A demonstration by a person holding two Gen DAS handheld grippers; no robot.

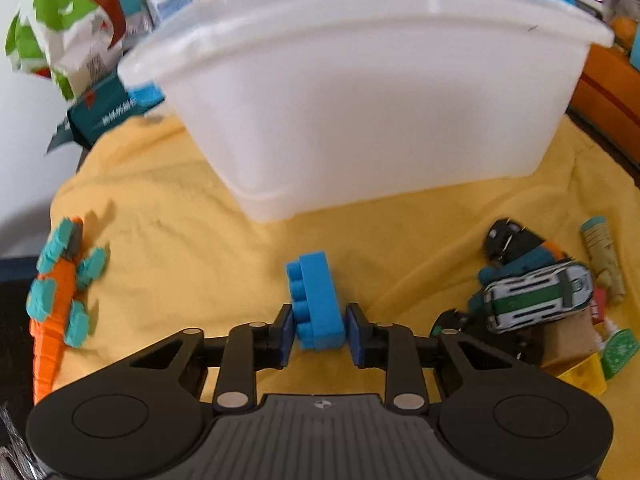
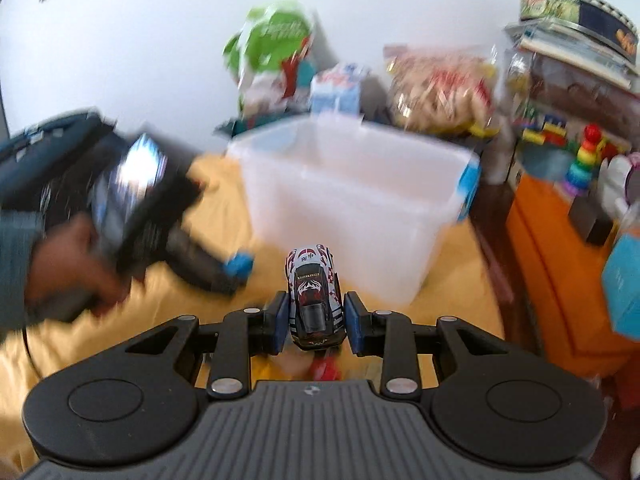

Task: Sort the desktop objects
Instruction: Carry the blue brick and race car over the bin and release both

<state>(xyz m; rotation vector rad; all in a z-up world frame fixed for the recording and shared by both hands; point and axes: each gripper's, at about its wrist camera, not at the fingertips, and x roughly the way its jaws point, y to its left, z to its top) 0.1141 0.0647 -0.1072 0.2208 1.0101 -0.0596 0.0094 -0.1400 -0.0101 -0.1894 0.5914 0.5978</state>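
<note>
Jaws clamp studded blue brick (image 1: pixel 318 300); flame-painted toy car (image 2: pixel 314 294).

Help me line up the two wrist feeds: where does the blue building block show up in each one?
Left wrist: blue building block sits low at center, clamped by the left gripper.
Right wrist: the same block shows left of center, blurred, at the tip of the left gripper.
Shared landmark: the white plastic bin on the yellow cloth.

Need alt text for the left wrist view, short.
The left tongs are closed on a blue building block above a yellow cloth, facing a white plastic bin. An orange and teal toy lizard lies on the cloth to the left, and a white and green toy car tops a toy pile to the right.
</note>
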